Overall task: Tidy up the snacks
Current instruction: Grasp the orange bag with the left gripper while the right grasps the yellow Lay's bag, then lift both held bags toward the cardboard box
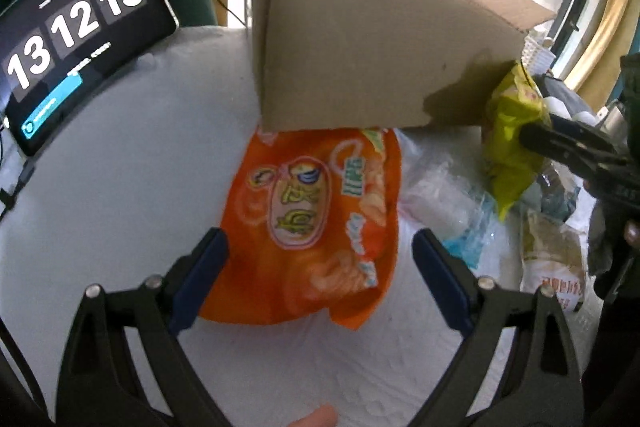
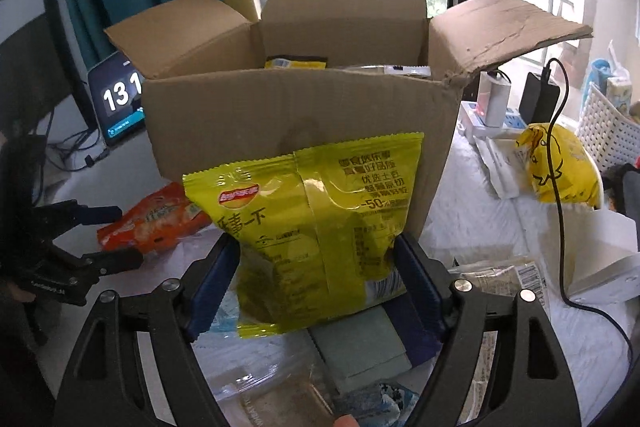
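An orange snack bag (image 1: 316,219) lies flat on the white table, its far end against the open cardboard box (image 1: 360,67). My left gripper (image 1: 320,259) hovers over it, open, one blue-padded finger on each side of the bag and neither touching. In the right wrist view that gripper (image 2: 116,237) shows at the left, beside the orange bag (image 2: 154,217). My right gripper (image 2: 316,267) is shut on a yellow-green chip bag (image 2: 316,227), holding it upright in front of the box (image 2: 300,115). Several packets lie inside the box. The left wrist view shows the held bag (image 1: 512,131) at the box's right corner.
A tablet showing a clock (image 1: 76,47) stands at the far left. Clear plastic packets (image 1: 440,195) and a beige packet (image 1: 556,259) lie to the right of the orange bag. A yellow bag (image 2: 556,163), a white basket (image 2: 608,123), a power strip (image 2: 492,123) and a black cable crowd the right.
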A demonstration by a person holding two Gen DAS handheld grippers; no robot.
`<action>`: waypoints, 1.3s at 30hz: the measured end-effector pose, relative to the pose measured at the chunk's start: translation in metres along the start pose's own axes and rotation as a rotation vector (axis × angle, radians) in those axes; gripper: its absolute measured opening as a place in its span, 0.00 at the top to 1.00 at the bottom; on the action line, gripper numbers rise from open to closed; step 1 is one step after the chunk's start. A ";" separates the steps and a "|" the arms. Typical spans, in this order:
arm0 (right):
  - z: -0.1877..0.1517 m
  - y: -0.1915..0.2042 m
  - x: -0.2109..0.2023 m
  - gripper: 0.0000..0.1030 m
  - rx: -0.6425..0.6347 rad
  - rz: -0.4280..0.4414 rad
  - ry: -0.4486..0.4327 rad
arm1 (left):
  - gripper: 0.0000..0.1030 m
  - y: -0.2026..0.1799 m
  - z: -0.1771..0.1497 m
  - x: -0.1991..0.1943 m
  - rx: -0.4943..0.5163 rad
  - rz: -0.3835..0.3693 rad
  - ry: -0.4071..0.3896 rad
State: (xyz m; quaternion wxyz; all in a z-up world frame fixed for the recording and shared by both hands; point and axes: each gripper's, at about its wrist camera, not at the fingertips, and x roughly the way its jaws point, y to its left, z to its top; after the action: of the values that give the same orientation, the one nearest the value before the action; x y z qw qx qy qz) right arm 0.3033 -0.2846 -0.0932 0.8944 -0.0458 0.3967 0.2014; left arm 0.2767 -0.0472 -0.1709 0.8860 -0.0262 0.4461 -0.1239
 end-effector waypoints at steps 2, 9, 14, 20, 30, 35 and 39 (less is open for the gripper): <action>0.000 -0.001 0.003 0.19 0.005 0.004 0.008 | 0.23 -0.001 0.000 0.002 0.011 -0.001 0.001; 0.001 -0.002 0.006 0.23 0.026 0.014 0.017 | 0.55 -0.004 -0.004 0.000 0.061 -0.012 -0.012; 0.000 0.007 -0.002 0.37 0.006 0.012 -0.001 | 0.69 -0.007 -0.008 -0.014 0.071 -0.025 -0.034; 0.001 0.027 -0.028 0.39 -0.041 0.015 -0.042 | 0.75 -0.006 -0.021 -0.038 0.064 -0.051 -0.055; 0.003 0.048 -0.073 0.39 -0.055 0.011 -0.110 | 0.80 0.007 -0.037 -0.084 0.006 -0.057 -0.133; 0.008 0.060 -0.096 0.39 -0.075 0.008 -0.148 | 0.80 0.015 -0.043 -0.108 -0.025 -0.066 -0.187; 0.012 0.066 -0.109 0.39 -0.080 0.007 -0.177 | 0.82 0.022 -0.042 -0.124 -0.054 -0.058 -0.236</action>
State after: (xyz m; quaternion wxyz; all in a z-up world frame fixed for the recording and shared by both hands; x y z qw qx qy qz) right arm 0.2204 -0.2568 -0.0006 0.9226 -0.0623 0.3080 0.2238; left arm 0.1763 0.0069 -0.1026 0.9273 -0.0771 0.3411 -0.1335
